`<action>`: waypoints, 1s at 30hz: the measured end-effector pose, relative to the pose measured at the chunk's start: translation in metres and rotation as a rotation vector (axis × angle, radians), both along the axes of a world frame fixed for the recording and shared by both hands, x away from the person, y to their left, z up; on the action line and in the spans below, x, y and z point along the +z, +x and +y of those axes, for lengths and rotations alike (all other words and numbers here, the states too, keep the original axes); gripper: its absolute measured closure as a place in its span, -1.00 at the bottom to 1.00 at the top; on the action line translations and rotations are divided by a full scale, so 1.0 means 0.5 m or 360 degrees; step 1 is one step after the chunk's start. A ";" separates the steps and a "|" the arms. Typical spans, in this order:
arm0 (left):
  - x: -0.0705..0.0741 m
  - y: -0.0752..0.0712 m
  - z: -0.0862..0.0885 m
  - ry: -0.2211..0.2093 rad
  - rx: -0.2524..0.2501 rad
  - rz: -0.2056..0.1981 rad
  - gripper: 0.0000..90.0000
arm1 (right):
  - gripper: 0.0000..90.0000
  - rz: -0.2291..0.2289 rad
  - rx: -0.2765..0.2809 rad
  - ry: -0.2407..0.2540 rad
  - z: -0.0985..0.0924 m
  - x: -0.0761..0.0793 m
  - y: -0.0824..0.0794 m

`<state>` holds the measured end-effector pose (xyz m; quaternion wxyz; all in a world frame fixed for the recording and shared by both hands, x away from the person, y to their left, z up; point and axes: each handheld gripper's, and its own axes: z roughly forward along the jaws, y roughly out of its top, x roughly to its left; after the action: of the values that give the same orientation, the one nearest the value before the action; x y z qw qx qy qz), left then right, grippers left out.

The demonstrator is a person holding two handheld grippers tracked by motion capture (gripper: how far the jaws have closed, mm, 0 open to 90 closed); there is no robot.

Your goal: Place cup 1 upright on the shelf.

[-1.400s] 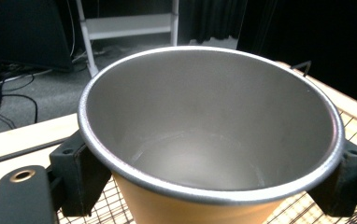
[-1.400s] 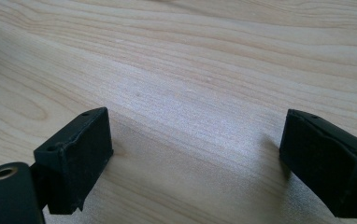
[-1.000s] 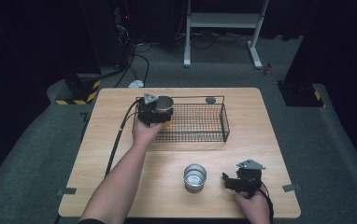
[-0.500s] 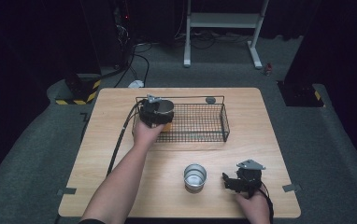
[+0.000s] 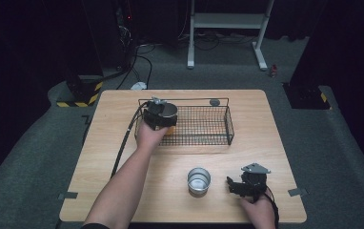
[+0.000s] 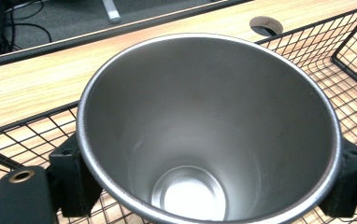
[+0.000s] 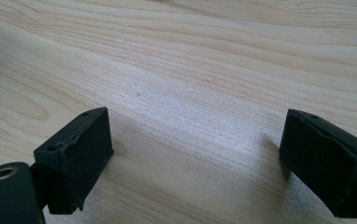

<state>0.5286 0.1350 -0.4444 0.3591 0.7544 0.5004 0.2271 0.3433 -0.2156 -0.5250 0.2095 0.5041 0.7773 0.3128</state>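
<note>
**Steel cup goes into the wire basket**

The left tongs (image 5: 163,116) are clenched on a shiny round steel cup (image 6: 209,126), with one black pad on each side of it. The cup is upright, low inside the far-left corner of the black wire basket (image 5: 218,125) on the wooden tabletop (image 5: 113,143). Since a moment ago the cup has slid a little deeper into that corner and has about stopped. It looks ready to be let go. A second shiny steel cup (image 5: 198,181) waits near the front. Just to its right, the right tongs (image 5: 235,187) rest released, with nothing between them.
</note>
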 end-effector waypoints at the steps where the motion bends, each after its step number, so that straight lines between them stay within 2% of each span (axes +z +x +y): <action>1: 0.000 0.000 -0.001 0.0003 0.0004 -0.0002 -0.68 | -0.80 0.0000 0.0000 0.0000 0.000 0.000 0.000; 4: 0.001 0.001 -0.001 0.0031 0.0003 -0.0001 -0.68 | -0.80 0.0001 0.0000 0.0000 0.000 0.000 0.000; 14: -0.005 0.007 -0.016 0.0041 0.0006 0.0037 -0.68 | -0.80 0.0000 0.0001 0.0001 0.000 0.000 0.000; 19: -0.009 0.007 -0.022 0.0076 0.0000 0.0045 -0.68 | -0.80 0.0001 0.0002 0.0002 0.000 0.000 0.000; 21: -0.010 0.008 -0.023 0.0102 0.0008 0.0063 -0.68 | -0.80 0.0000 0.0002 0.0001 0.000 0.000 0.000; 30: -0.007 0.007 -0.017 0.0125 0.0027 0.0115 -0.68 | -0.80 0.0000 0.0002 0.0001 0.000 0.000 0.000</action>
<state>0.5322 0.1264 -0.4479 0.3091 0.7713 0.5102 0.2221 0.3431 -0.2157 -0.5250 0.2090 0.5036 0.7776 0.3132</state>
